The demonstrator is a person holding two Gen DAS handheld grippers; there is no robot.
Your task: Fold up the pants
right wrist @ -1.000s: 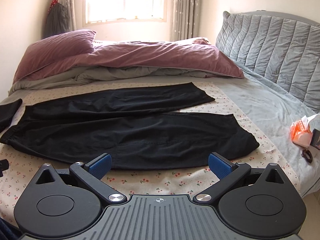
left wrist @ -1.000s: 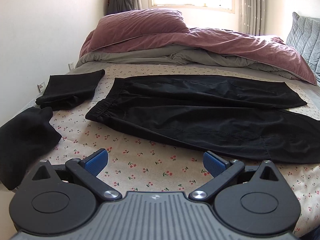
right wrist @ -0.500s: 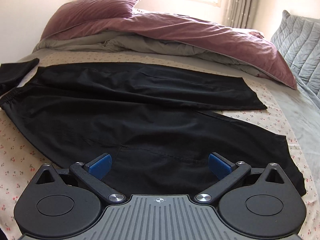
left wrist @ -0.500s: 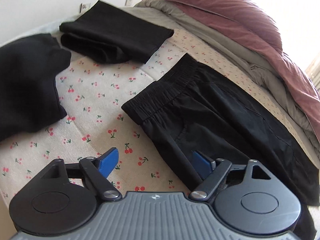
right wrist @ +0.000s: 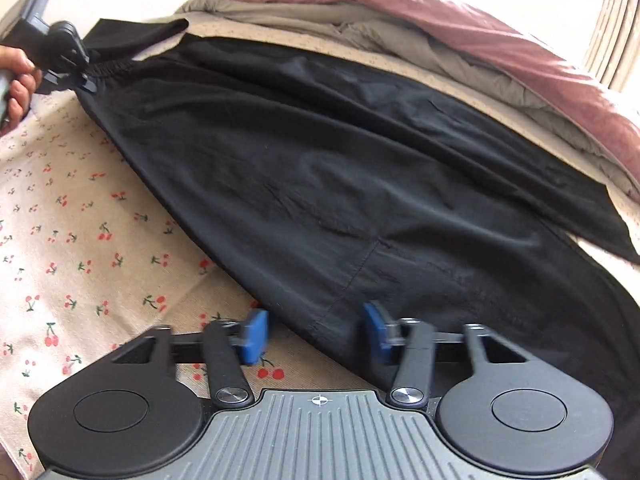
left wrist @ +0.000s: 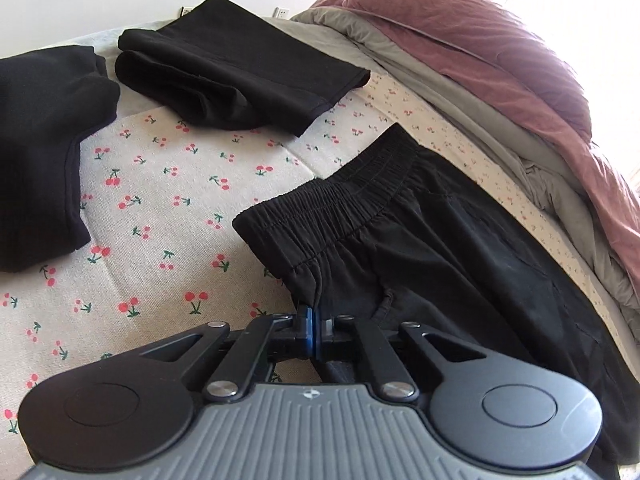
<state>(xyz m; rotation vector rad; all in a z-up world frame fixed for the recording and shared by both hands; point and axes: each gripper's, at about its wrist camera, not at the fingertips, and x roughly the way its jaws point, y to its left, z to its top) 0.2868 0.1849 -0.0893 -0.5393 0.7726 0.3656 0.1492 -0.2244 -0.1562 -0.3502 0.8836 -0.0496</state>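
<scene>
Left claw (left wrist: 311,330): pads pressed together on the near corner of the waistband (left wrist: 340,204) of the black pants (right wrist: 360,184); cloth puckers up into the pads. Same claw shows at top left of the right wrist view (right wrist: 82,80), carried by a hand (right wrist: 18,80), fabric drawn taut toward it.

Right claw (right wrist: 314,336): jaws have just been closing, now at a narrow gap astride the near edge of the pants approx. mid-leg, by a vertical seam. Blue pads (right wrist: 256,334) sit either side of the hem edge w/o pressing it yet; not a grip so far.

Pants lie flat on the bed (left wrist: 168,200), on a cherry-print sheet, waistband at the left, the two legs running off to the right, slightly splayed.

Step in hand (judged): securing the near long edge at two pts, prior to the first fold, leg over leg. Nothing folded yet. Next move calls for the right claw to finish pinching, then both claws to lift together and carry the near edge over the far leg, keeping the cloth taut btw. them so it does not sag or twist.

Surroundings: a folded black garment (left wrist: 240,80) and a second dark garment (left wrist: 44,152) lie left of the waistband, apart from it. A heaped mauve duvet (right wrist: 460,28) w/ grey lining borders the far leg closely; it leaves little margin past the pants' far side.
</scene>
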